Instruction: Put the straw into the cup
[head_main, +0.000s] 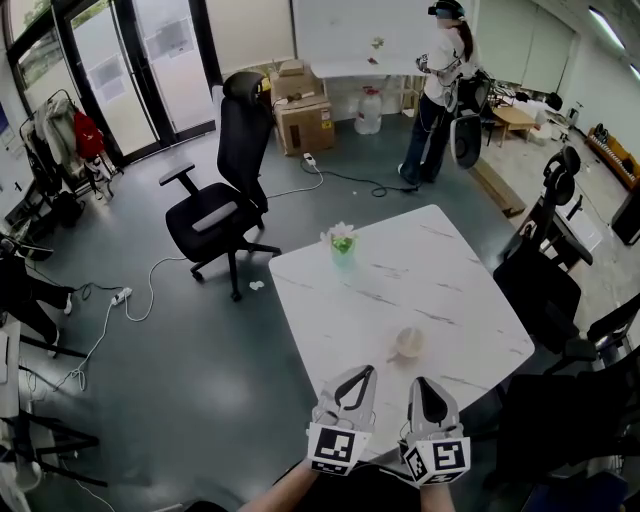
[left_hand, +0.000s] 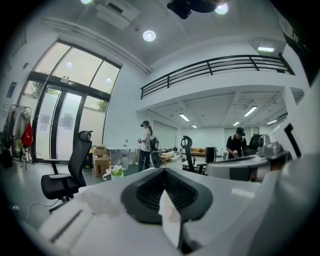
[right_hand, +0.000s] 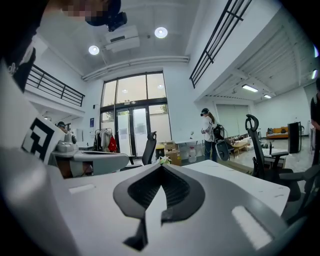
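In the head view a small cream cup (head_main: 408, 342) stands on the white marble table (head_main: 440, 270), near its front edge. A short thin piece juts from the cup's front left rim; it is too small to name. My left gripper (head_main: 365, 372) hovers at the table's near edge, front left of the cup, with its jaws together. My right gripper (head_main: 419, 384) is just in front of the cup, shut with nothing in it. In the left gripper view a pale sliver shows between the closed pads of the left gripper (left_hand: 162, 171). In the right gripper view the right gripper (right_hand: 161, 166) holds nothing. Neither gripper view shows the cup.
A green pot of flowers (head_main: 342, 243) sits at the table's far left edge. A black office chair (head_main: 225, 200) stands left of the table, and more dark chairs (head_main: 545, 270) crowd its right side. Farther back a person (head_main: 440, 90) stands near cardboard boxes (head_main: 303, 120). Cables lie on the floor.
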